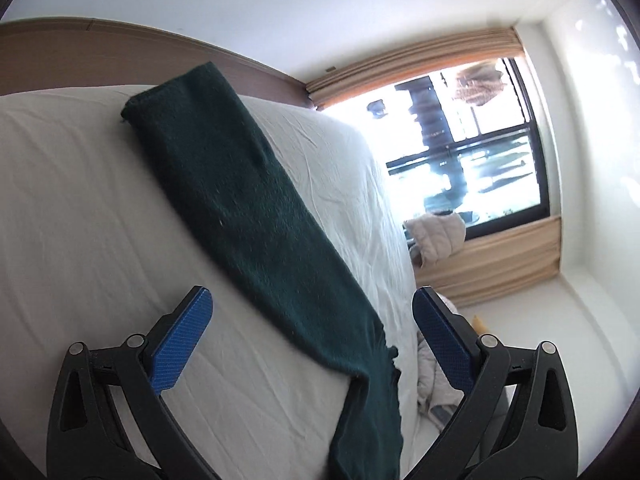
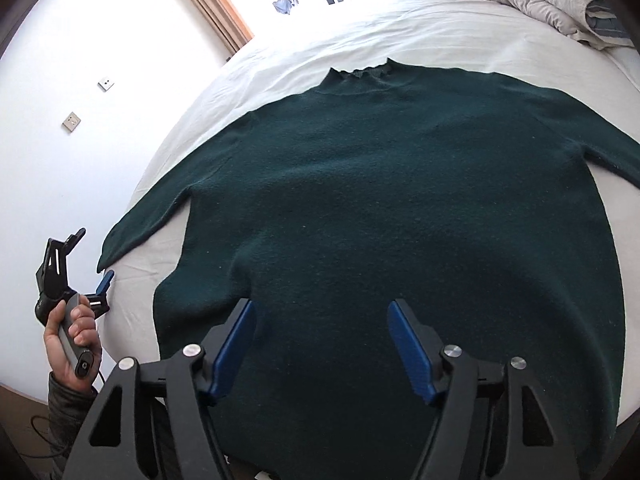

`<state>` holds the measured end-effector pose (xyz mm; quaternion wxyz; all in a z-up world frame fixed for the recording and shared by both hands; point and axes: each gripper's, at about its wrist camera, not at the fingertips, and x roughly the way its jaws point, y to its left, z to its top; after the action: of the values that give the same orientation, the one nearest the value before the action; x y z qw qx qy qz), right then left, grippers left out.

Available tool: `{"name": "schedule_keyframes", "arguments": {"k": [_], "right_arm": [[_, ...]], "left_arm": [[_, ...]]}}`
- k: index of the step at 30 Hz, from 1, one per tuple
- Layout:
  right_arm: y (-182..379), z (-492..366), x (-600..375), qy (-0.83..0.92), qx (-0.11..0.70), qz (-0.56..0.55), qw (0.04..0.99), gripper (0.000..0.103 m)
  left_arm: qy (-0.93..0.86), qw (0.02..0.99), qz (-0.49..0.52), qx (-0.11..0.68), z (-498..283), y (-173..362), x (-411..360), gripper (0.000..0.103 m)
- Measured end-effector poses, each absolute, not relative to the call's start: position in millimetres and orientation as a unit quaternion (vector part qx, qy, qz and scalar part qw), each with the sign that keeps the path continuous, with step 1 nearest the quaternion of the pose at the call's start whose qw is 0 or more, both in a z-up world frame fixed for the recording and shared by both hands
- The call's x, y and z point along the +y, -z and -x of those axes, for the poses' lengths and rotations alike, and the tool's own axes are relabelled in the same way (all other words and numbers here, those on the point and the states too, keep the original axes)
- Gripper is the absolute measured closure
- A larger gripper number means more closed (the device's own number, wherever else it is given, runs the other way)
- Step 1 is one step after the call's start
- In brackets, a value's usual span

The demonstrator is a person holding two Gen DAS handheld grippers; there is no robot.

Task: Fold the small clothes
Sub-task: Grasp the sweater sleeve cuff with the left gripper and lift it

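A dark green sweater (image 2: 400, 208) lies flat on the white bed (image 2: 304, 52), neck toward the far side and both sleeves spread outward. Only the right wrist view shows the whole garment: the body, the ribbed collar and the left sleeve running down toward the bed's near left edge. That view also takes in a rumpled beige duvet (image 2: 532, 0) at the far right corner of the bed, and wall sockets (image 2: 71, 121) on the white wall to the left.

The left wrist view shows just one sleeve (image 1: 248, 208), stretched diagonally across the sheet with its cuff toward the wooden headboard (image 1: 120, 52). Beyond the bed's edge it shows a bright window (image 1: 468, 148) with tan curtains, which the other view catches only as a sliver.

The right hand-held gripper (image 2: 322, 344) tilts down over the lower part of the sweater, its blue-padded jaws apart, with nothing pinched between them.

The left hand-held gripper (image 1: 312, 336) is wide open, its jaws straddling the sleeve without pressing on it. From the right wrist view it sits at the bed's left edge, just beside the sleeve end, held by a hand (image 2: 72, 344) wrapped around the grey handle, with a dark sleeve at the wrist.
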<state>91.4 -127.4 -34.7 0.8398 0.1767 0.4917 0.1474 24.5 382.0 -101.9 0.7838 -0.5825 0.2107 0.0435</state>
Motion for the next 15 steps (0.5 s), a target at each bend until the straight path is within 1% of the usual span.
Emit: {"name": "schedule_keyframes", "arguments": {"k": [3, 5, 6, 7, 8, 9, 11, 13, 15], "right_arm": [[29.9, -92.1, -119.8, -0.162, 0.485, -0.174, 0.841, 0.032], [30.1, -96.9, -116.7, -0.165, 0.486, -0.171, 0.841, 0.033], [29.8, -97.9, -114.6, -0.167, 0.486, -0.169, 0.841, 0.033], [29.9, -98.1, -114.8, -0.167, 0.487, -0.168, 0.841, 0.033], [30.0, -98.7, -113.7, -0.168, 0.486, -0.167, 0.841, 0.033], [30.5, -99.5, -113.9, -0.168, 0.486, -0.167, 0.841, 0.033], [33.3, -102.1, -114.1, -0.168, 0.487, -0.170, 0.840, 0.033], [34.4, -101.6, -115.3, -0.167, 0.489, -0.174, 0.838, 0.033], [35.5, -101.1, -115.5, -0.167, 0.491, -0.175, 0.837, 0.033]], "left_arm": [[-0.048, 0.771, 0.609, 0.177, -23.9, 112.3, 400.0, 0.009], [-0.050, 0.757, 0.633, 0.156, -22.9, 120.8, 416.8, 0.018], [-0.049, 0.748, 0.646, 0.146, -22.1, 125.8, 424.4, 0.020], [-0.049, 0.739, 0.657, 0.138, -21.0, 131.3, 430.4, 0.024], [-0.049, 0.732, 0.667, 0.133, -21.0, 138.0, 436.9, 0.029], [-0.049, 0.724, 0.676, 0.128, -20.6, 145.3, 442.8, 0.032], [-0.050, 0.708, 0.693, 0.123, -20.7, 158.5, 452.4, 0.043], [-0.056, 0.688, 0.713, 0.122, -16.5, 167.9, 459.6, 0.049], [-0.072, 0.685, 0.715, 0.124, -8.5, 171.5, 457.7, 0.049]]}}
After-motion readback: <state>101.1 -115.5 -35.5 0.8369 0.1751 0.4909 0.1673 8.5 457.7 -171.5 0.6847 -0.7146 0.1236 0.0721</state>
